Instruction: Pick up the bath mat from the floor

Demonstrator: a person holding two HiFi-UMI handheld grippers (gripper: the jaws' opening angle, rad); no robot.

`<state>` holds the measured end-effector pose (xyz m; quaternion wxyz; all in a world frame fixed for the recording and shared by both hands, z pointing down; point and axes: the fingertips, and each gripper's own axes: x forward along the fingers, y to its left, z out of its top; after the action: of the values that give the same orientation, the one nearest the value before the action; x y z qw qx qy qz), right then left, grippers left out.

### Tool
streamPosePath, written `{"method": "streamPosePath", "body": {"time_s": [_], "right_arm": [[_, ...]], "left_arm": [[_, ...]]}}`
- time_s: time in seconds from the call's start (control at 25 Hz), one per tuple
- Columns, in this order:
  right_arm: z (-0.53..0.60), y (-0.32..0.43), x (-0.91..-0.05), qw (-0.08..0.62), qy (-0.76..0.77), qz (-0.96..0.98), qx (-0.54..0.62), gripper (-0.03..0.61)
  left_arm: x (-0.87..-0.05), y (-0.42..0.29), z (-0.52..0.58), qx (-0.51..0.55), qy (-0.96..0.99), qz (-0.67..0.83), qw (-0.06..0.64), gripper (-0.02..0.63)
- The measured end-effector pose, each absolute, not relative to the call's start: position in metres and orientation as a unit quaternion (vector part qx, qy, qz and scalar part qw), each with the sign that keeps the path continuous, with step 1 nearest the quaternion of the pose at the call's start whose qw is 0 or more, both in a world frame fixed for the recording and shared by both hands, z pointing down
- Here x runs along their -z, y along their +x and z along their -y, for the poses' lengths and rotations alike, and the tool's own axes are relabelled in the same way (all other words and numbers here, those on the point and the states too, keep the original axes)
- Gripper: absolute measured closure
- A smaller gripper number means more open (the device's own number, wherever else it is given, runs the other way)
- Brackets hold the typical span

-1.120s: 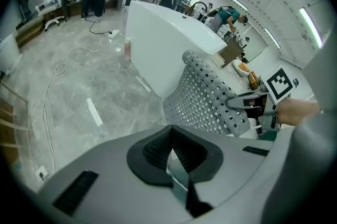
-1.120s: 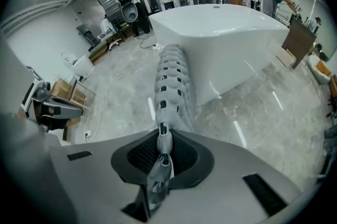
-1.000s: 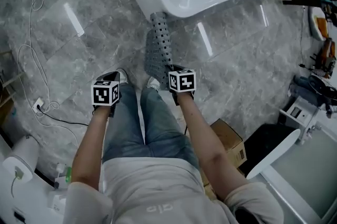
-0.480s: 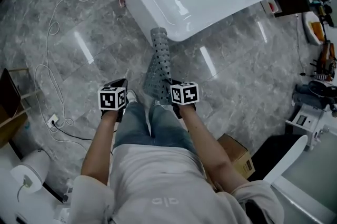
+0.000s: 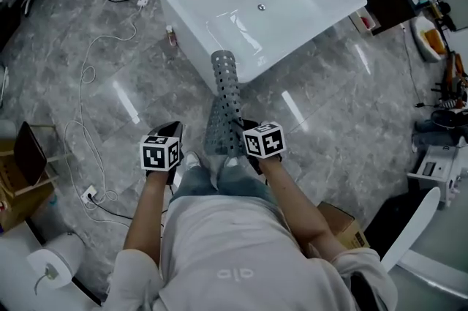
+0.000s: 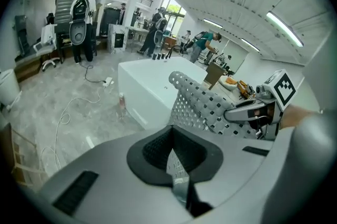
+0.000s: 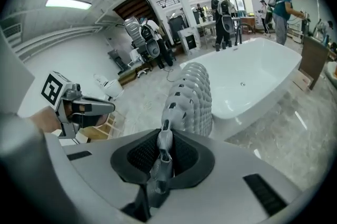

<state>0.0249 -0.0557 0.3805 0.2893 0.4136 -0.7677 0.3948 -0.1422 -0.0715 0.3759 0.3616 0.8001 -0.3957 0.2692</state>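
Both claws are higher than a second ago, and the bath mat (image 5: pixel 225 101) comes up with them. The left gripper (image 5: pixel 170 132) is clamped on one near corner, the right gripper (image 5: pixel 250 131) on the other. From the jaws the mat's long axis runs straight ahead toward the bathtub (image 5: pixel 292 6), with its far end curled. Both hands are equally near it.

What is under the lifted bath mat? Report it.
Beneath the bath mat, grey marble floor and the near wall of the white bathtub show on either side. The strip directly below is covered by the mat, so nothing there can be made out.
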Motion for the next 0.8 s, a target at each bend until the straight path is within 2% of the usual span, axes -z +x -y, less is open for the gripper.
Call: {"method": "streamPosePath", "body": {"time_s": [0.44,0.8], "right_arm": [[0.06,0.027,-0.244,0.267,0.407,0.827,-0.282,0.515],[0.074,0.038,-0.124,0.196,0.417,0.87,-0.175,0.515]], "left_arm": [[-0.239,-0.126,0.088,-0.205,0.855,0.405,0.251,0.598],[-0.121,-0.113,0.103,-0.086,0.891,0.41,0.174,0.598]]}}
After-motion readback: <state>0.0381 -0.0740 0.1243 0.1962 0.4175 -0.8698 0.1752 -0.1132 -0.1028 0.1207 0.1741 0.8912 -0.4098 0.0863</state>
